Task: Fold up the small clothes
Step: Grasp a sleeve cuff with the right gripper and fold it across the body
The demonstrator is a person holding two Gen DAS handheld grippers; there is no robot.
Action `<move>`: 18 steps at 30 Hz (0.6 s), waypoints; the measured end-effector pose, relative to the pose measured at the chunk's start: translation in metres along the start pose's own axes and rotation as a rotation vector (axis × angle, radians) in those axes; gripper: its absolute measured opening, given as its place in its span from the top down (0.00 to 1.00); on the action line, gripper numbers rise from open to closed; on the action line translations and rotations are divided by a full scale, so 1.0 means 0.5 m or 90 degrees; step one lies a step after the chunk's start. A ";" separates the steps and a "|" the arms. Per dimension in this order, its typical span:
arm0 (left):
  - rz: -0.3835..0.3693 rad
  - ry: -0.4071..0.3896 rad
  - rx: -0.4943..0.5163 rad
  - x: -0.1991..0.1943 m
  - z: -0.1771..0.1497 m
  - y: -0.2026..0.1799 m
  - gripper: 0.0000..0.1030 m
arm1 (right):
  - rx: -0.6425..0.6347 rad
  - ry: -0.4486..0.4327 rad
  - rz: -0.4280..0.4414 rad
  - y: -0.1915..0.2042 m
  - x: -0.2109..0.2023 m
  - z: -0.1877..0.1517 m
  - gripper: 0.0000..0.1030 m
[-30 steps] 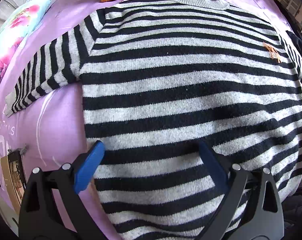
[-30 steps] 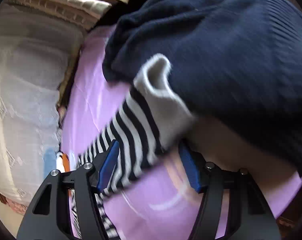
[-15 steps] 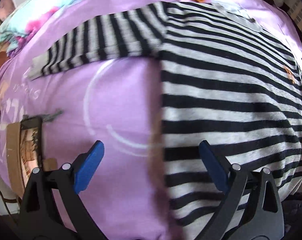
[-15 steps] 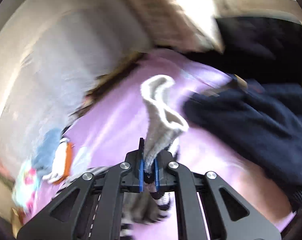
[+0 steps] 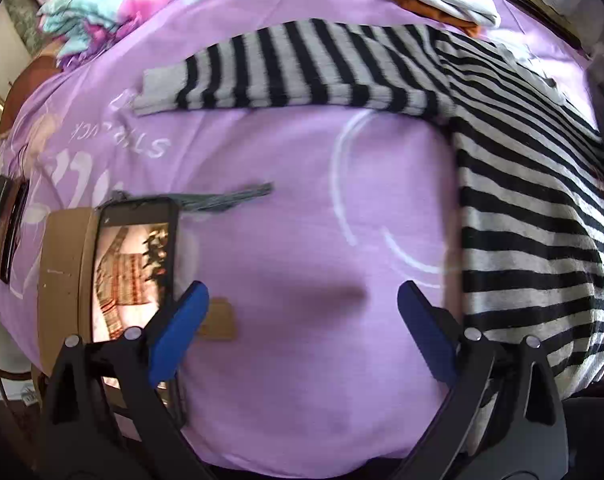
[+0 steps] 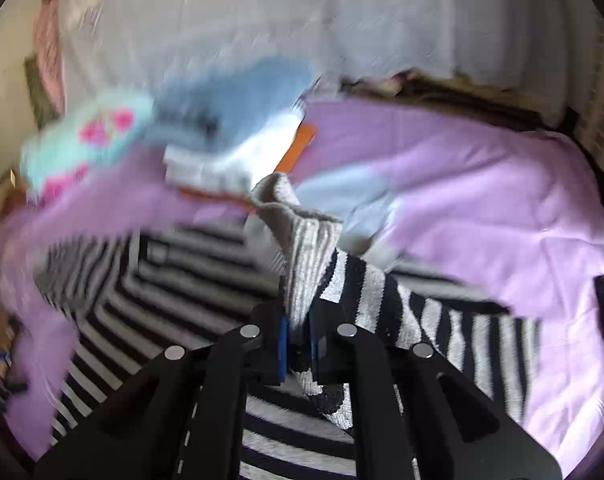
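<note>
Right now your left gripper (image 5: 302, 328) hangs with its blue jaws spread wide and nothing between them, only bare purple bedsheet (image 5: 294, 392) below. The striped sweater (image 5: 533, 216) lies flat on that sheet, off beyond the right-hand jaw, with one sleeve (image 5: 286, 76) stretched out ahead of the jaws, well apart from them. Just outside the left-hand jaw sits a phone (image 5: 136, 268) on a cardboard box (image 5: 64, 280), and a small tan tag (image 5: 220, 320) lies beside that jaw's tip.

Your right gripper (image 6: 298, 344) has its jaws pinched tight on the sweater's other sleeve cuff (image 6: 302, 248), whose grey ribbed end stands up out of the jaws while the striped part drapes off to their right. Ahead of these jaws, blurred, is a stack of folded clothes (image 6: 230, 148) and a floral pillow (image 6: 82, 140).
</note>
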State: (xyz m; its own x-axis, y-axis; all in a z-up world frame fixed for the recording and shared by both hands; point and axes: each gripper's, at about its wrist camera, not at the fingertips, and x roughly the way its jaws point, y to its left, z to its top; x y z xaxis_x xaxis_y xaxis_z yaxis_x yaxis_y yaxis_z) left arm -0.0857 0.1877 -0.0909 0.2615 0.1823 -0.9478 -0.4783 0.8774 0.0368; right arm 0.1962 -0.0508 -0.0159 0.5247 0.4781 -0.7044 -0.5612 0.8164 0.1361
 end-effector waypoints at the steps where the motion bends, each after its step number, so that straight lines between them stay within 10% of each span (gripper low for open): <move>1: -0.002 0.002 -0.005 0.002 0.000 0.009 0.06 | -0.023 0.025 -0.004 0.025 0.031 -0.016 0.92; 5: -0.010 0.013 -0.011 0.014 0.005 0.019 0.06 | -0.076 0.113 -0.011 0.064 0.107 -0.070 0.86; 11: -0.018 0.018 0.020 0.025 0.019 -0.013 0.06 | -0.008 0.044 0.065 0.024 0.001 -0.040 0.64; 15: -0.019 0.017 0.040 0.029 0.028 -0.044 0.06 | 0.095 -0.002 -0.059 -0.117 -0.066 -0.050 0.63; 18: -0.019 0.026 0.052 0.038 0.030 -0.065 0.06 | 0.215 0.090 -0.091 -0.258 -0.026 -0.101 0.49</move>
State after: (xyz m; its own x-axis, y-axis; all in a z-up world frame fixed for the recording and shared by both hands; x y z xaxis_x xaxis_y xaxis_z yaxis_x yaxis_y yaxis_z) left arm -0.0526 0.1692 -0.1053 0.2394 0.1387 -0.9610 -0.4008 0.9156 0.0323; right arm 0.2293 -0.1788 -0.0595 0.4753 0.3223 -0.8187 -0.2352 0.9432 0.2348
